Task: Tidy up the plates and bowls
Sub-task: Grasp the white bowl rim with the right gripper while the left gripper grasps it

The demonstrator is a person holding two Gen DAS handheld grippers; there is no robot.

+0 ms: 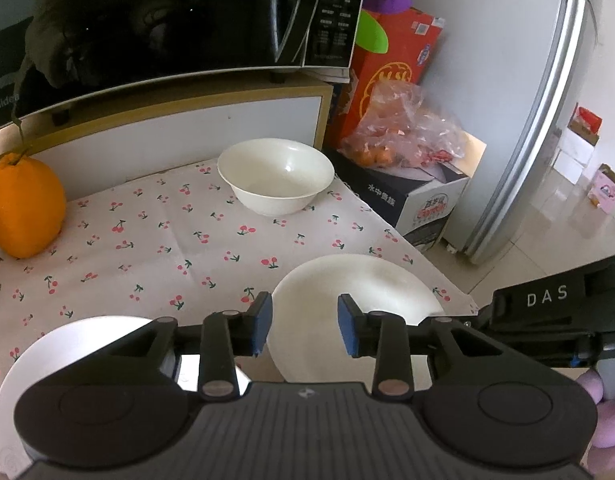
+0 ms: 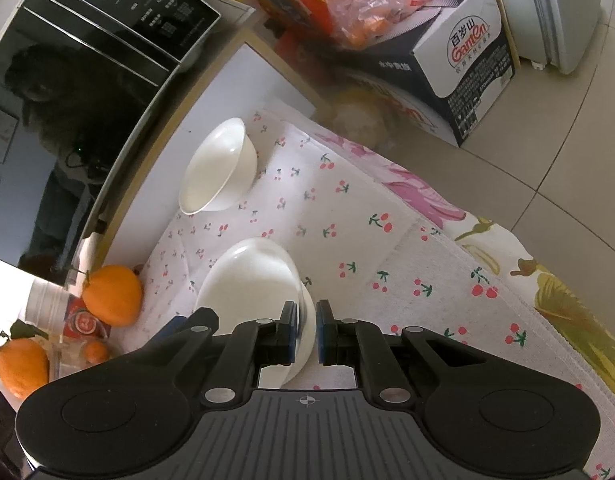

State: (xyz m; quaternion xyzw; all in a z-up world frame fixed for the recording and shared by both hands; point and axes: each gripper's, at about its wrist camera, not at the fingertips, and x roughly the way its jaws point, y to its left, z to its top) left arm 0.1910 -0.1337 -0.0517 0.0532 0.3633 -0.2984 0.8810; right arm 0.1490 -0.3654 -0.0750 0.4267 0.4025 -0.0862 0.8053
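Note:
A white bowl (image 1: 276,176) stands at the back of the cherry-print cloth (image 1: 147,248); it also shows in the right wrist view (image 2: 217,168). My right gripper (image 2: 306,330) is shut on the rim of a second white bowl (image 2: 251,280), tilted and held over the cloth. In the left wrist view that held bowl (image 1: 347,304) appears near the table's right edge, with the right gripper's body (image 1: 547,300) beside it. My left gripper (image 1: 304,326) is open and empty, just in front of the held bowl. A white plate (image 1: 79,344) lies at the lower left, partly hidden by the gripper.
A black microwave (image 1: 167,20) sits on a raised shelf behind the cloth. An orange (image 1: 25,204) stands at the left; more oranges (image 2: 21,364) lie beyond. Boxes (image 1: 419,196) and a bag of fruit (image 1: 403,136) stand off the right edge, by a fridge (image 1: 527,100).

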